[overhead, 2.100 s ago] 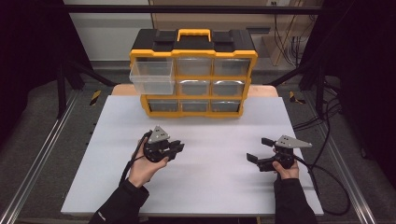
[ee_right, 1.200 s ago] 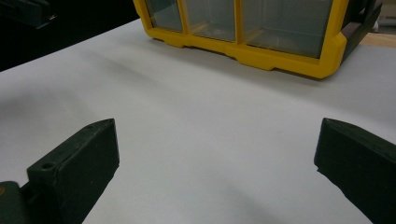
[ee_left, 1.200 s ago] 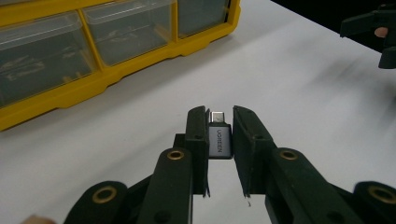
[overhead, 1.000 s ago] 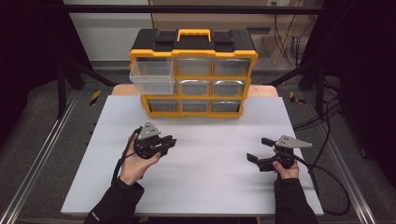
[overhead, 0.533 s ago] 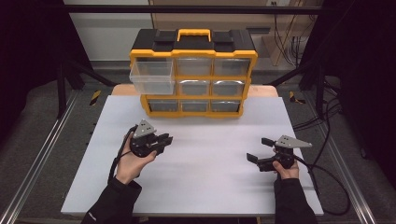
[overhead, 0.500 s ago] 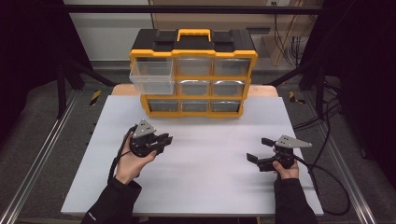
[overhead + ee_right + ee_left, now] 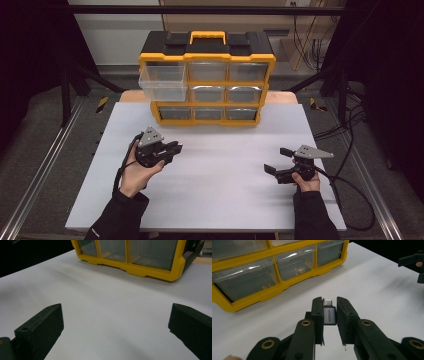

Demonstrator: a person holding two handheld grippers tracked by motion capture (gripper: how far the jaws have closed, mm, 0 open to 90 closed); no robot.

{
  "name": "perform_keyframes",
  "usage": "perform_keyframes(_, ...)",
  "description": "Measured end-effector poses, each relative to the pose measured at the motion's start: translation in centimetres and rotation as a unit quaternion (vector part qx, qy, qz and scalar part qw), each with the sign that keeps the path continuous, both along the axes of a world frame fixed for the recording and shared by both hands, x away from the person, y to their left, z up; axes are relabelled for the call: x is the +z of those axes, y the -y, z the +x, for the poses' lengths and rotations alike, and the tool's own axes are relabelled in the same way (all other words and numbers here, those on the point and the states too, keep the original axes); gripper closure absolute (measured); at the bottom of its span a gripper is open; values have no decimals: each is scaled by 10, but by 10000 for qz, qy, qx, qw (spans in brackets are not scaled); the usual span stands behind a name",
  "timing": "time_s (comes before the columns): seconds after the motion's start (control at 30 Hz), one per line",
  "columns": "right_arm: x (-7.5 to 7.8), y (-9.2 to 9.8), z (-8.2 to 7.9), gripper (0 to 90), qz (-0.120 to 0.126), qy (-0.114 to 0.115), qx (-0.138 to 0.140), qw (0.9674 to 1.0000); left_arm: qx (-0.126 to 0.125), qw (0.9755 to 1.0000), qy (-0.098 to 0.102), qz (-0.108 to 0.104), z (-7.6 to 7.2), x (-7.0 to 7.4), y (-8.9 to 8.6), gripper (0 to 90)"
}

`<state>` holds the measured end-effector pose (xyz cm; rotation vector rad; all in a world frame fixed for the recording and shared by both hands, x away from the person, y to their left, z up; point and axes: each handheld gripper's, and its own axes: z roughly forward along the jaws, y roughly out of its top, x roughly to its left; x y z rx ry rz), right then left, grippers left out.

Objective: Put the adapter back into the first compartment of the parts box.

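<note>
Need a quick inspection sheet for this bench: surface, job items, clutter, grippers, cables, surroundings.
Surface: white table, bare in the middle.
Job's things: grey USB adapter; yellow drawer cabinet at the far edge, top-left drawer pulled out.
Clutter: nothing seen.
Grippers: left gripper shut on the adapter; right gripper open, nothing between its jaws.
Cables: black cable trailing off the right edge.
Surroundings: dark frame rails, grey floor.
</note>
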<state>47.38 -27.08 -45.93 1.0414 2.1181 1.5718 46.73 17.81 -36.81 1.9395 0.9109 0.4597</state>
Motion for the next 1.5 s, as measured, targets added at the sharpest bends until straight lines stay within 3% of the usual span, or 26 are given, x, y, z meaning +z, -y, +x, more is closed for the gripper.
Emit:
perform_keyframes(1.17, 0, 0, 0, 5, -6, 5, -4, 10000, 77, 9998, 159, -62, 1, 19, -14, 760)
perform_keyframes(1.5, 0, 0, 0, 5, -7, 9, -7, 10000, 78, 9995, 290, -43, 0, 33, -18, 760)
